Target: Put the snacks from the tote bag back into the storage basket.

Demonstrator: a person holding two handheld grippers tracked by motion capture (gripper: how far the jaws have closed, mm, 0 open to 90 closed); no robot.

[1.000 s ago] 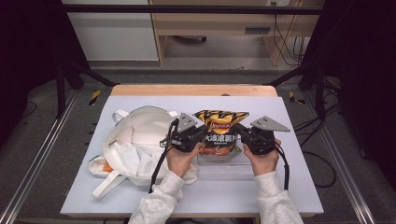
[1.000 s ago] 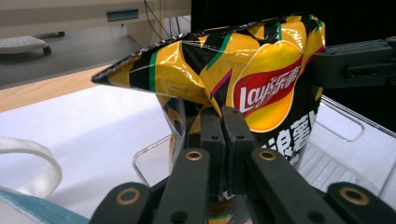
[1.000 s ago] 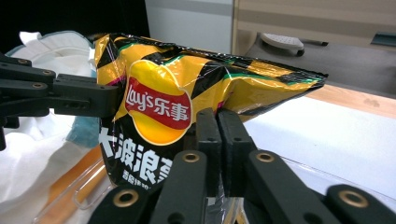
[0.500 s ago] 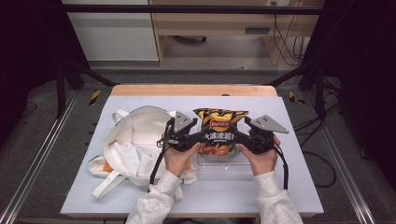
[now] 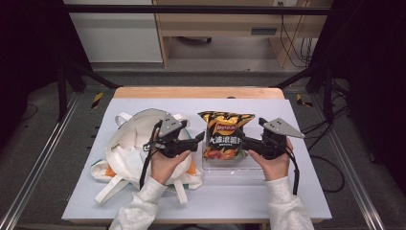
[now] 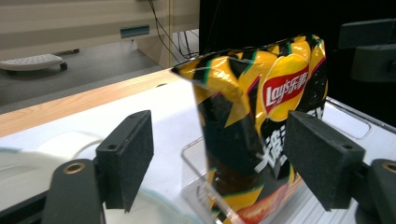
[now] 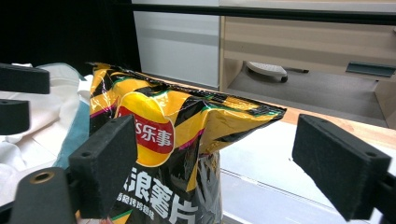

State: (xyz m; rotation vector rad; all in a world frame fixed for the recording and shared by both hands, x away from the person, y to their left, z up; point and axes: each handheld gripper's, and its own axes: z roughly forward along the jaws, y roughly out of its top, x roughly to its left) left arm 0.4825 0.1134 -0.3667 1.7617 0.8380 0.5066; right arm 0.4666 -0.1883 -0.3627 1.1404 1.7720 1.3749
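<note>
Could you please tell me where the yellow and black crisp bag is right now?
In the high view, the yellow and black crisp bag stands upright in the clear plastic tray at table centre, right of the white cloth backpack.

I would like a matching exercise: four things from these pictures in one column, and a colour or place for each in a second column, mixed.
1. chip bag
2. cloth bag
3. clear tray
4. left hand-held gripper

a. off-white, lying on the table's left half
b. transparent, under the chip bag
c. yellow and black, standing upright
d. jaws open, between the two bags

Pairs: 1-c, 2-a, 3-b, 4-d
</note>
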